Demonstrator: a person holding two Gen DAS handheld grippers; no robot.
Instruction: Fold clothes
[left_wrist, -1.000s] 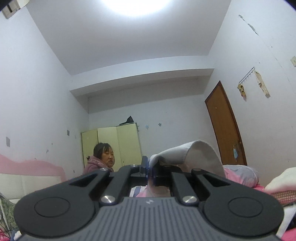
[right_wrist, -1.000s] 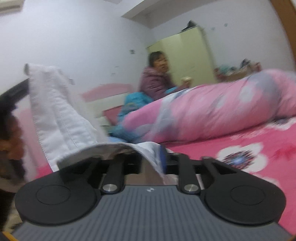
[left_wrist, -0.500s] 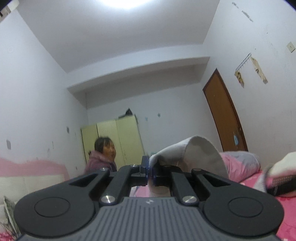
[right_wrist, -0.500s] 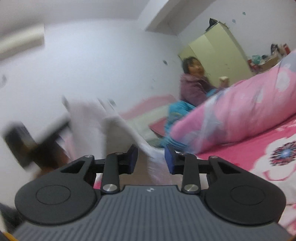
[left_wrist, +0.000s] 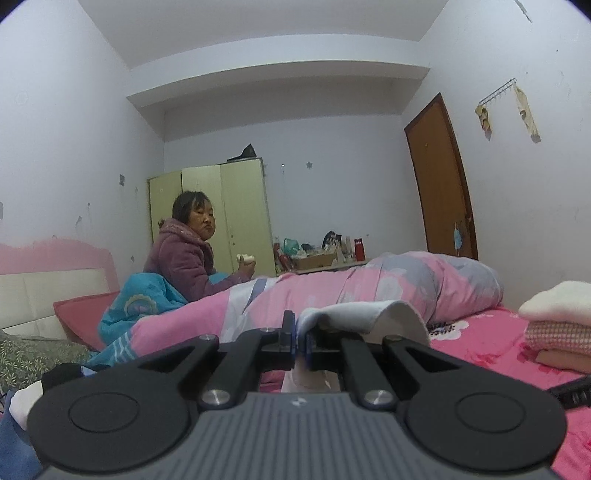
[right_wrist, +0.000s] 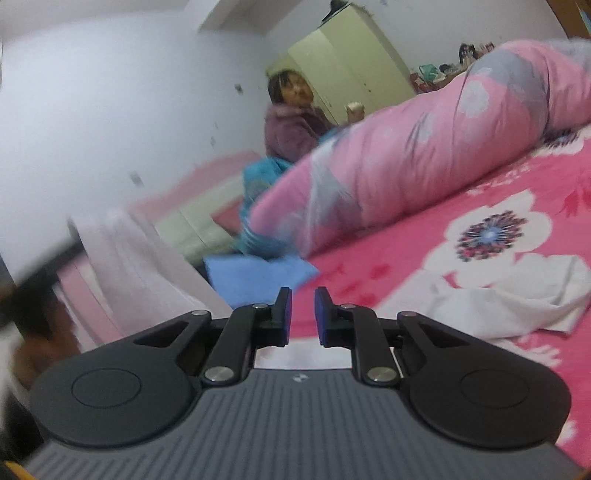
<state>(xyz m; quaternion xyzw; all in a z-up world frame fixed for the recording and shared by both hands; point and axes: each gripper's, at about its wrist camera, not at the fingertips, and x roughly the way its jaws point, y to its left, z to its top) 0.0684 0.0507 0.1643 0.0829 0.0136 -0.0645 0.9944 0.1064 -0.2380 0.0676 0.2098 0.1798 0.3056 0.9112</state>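
The left hand-held gripper is clamped on a white garment held above the bed. The right hand-held gripper is closing with nothing between its jaws. A pink quilt lies across the bed ahead; folded clothes are stacked at right.

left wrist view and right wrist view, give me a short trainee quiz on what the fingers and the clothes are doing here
1. True or false: the left gripper is shut on the white garment.
2. Is anything between the fingers of the right gripper? A) a sock B) nothing C) the quilt
3. What lies at the right edge of the left wrist view, on the pink floral sheet?

Key: 1. True. 2. B; the fingers are closing with a bare gap. 3. A stack of folded clothes.
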